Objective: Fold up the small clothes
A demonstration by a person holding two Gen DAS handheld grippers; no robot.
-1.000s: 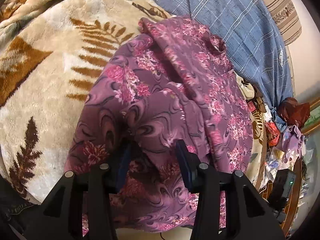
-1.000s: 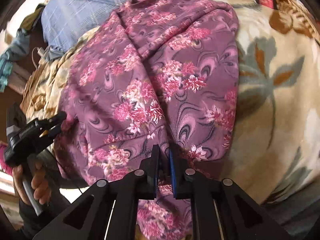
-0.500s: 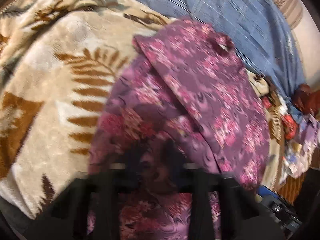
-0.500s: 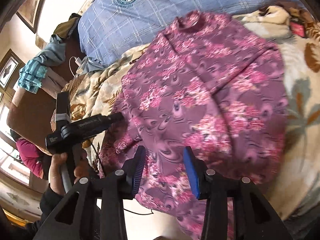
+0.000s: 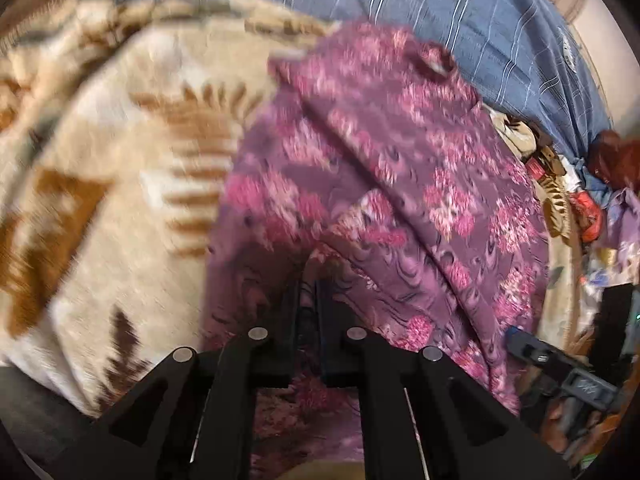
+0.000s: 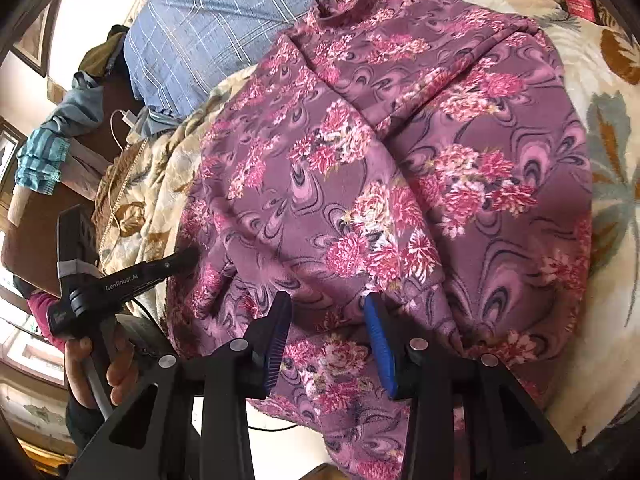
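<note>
A purple floral top (image 6: 380, 152) lies spread on a beige leaf-print blanket (image 6: 612, 152), collar toward the far side. In the left wrist view the top (image 5: 400, 184) is partly folded over itself. My left gripper (image 5: 307, 284) is shut on a fold of the top's near edge. From the right wrist view the left gripper (image 6: 188, 258) shows at the top's left edge. My right gripper (image 6: 326, 304) is open over the top's near hem, holding nothing, blue pads apart.
A blue plaid pillow (image 6: 224, 12) lies beyond the collar. The blanket (image 5: 100, 184) spreads left of the top. Cluttered items (image 5: 580, 208) sit at the right side of the bed. A white cable (image 6: 120, 120) and clothes (image 6: 44, 160) lie left.
My left gripper closed on the top's near edge. My right gripper let go of the fabric, opened and drew back; the top now lies flatter.
</note>
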